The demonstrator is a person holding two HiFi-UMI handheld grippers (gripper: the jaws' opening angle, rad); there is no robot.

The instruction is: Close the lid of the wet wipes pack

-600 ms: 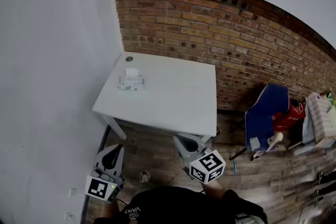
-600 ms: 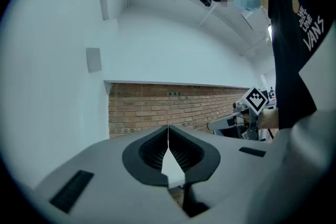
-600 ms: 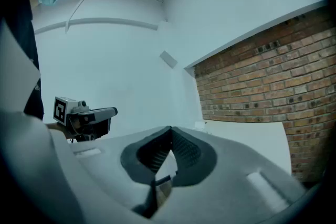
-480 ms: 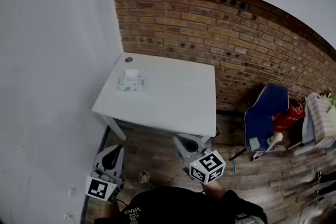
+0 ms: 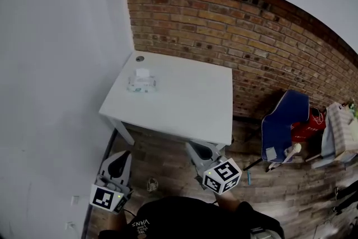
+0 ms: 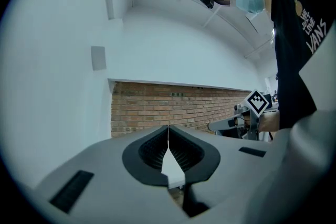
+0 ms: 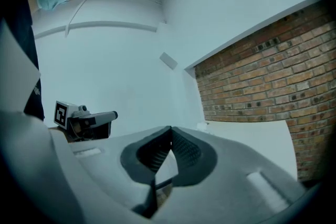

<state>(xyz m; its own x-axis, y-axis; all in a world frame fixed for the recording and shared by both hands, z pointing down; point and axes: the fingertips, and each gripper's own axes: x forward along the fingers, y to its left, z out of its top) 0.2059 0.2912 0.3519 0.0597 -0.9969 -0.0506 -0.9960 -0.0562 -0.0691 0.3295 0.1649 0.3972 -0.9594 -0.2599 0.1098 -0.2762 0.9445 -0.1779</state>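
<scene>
The wet wipes pack [image 5: 141, 83] lies near the far left corner of the white table [image 5: 184, 106], its white lid standing up open. It shows as a small white shape [image 7: 202, 126] in the right gripper view. My left gripper [image 5: 119, 163] hangs low at the table's near left corner, over the floor, its jaws shut with nothing between them [image 6: 168, 131]. My right gripper [image 5: 199, 152] is just below the table's front edge, also shut and empty [image 7: 170, 131]. Both are far from the pack.
A brick wall [image 5: 251, 31] runs behind the table and a white wall [image 5: 56, 64] along its left. A round cable hole [image 5: 140, 58] sits in the table's far left corner. A blue chair [image 5: 282, 126] and bags [image 5: 338, 131] stand to the right on the wooden floor.
The head view has shifted slightly, so the table and pack sit a little to the right in it. Both grippers keep their places and stay shut.
</scene>
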